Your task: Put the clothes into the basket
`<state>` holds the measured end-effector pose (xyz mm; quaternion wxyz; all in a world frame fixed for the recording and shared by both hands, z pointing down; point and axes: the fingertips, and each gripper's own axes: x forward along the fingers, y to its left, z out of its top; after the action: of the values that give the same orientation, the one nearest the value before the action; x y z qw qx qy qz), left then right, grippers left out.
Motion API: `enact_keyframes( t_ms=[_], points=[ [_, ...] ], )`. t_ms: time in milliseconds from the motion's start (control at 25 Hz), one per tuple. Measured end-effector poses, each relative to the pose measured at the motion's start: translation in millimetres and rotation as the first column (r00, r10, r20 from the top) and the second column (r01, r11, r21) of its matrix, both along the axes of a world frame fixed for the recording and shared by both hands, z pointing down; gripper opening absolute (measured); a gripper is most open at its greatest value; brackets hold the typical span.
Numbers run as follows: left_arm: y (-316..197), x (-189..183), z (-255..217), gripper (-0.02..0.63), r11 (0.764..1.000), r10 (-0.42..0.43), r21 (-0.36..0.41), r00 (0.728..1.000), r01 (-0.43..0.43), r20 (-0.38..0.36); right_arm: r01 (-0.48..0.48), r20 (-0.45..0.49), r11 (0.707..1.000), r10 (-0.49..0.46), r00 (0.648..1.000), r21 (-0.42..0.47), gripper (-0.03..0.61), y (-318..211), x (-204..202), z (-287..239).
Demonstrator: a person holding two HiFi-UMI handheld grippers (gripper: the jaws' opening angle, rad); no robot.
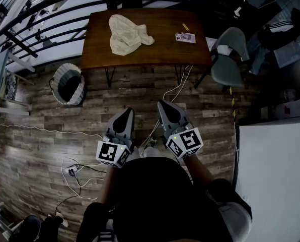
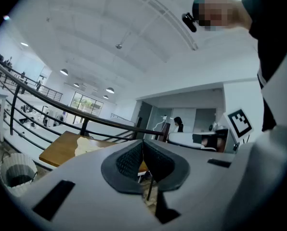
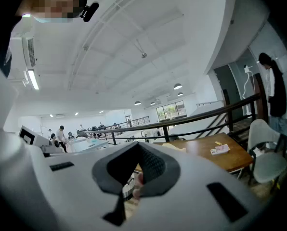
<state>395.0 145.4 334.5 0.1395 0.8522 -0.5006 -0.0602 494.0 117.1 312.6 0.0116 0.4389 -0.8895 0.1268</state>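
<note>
A cream garment point(image 1: 126, 33) lies crumpled on the left half of the brown wooden table point(image 1: 160, 49). The grey-and-white woven basket point(image 1: 68, 84) stands on the floor just off the table's left end. My left gripper point(image 1: 125, 115) and right gripper point(image 1: 165, 107) are held side by side close to my body, well short of the table, both pointing at it. Each is shut with nothing between its pads. The left gripper view shows its shut gripper point(image 2: 142, 150), the garment point(image 2: 87, 146) and the basket point(image 2: 17, 170). In the right gripper view, the garment point(image 3: 175, 147) lies beyond the shut gripper point(image 3: 139, 159).
A small printed card point(image 1: 185, 37) and a yellow tag point(image 1: 185, 27) lie on the table's right part. A grey chair point(image 1: 229, 58) stands at the table's right end. White cables point(image 1: 79, 171) trail across the plank floor. A black railing point(image 1: 49, 14) runs behind the table.
</note>
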Motion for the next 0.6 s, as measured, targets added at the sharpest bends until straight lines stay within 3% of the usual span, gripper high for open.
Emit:
enact_keyframes(
  t_ms=[280, 480, 600],
  points=[
    [-21.0, -40.6, -6.8, 0.014, 0.999, 0.011, 0.037, 1.000, -0.012, 0.029, -0.016, -0.015, 1.000, 0.016, 1.000, 0.003, 0.008, -13.7, -49.2, -4.1],
    [-33.5, -74.0, -2.6, 0.014, 0.999, -0.017, 0.044, 0.994, 0.012, 0.104, -0.042, -0.025, 0.999, 0.042, 0.999, 0.004, 0.008, -20.2, -80.5, -6.3],
    [-42.6, -89.3, 1.3, 0.014, 0.999, -0.004, 0.050, 0.995, -0.001, 0.099, -0.056, -0.034, 0.998, 0.056, 0.998, 0.012, 0.008, -24.6, -93.3, -6.7]
  ],
)
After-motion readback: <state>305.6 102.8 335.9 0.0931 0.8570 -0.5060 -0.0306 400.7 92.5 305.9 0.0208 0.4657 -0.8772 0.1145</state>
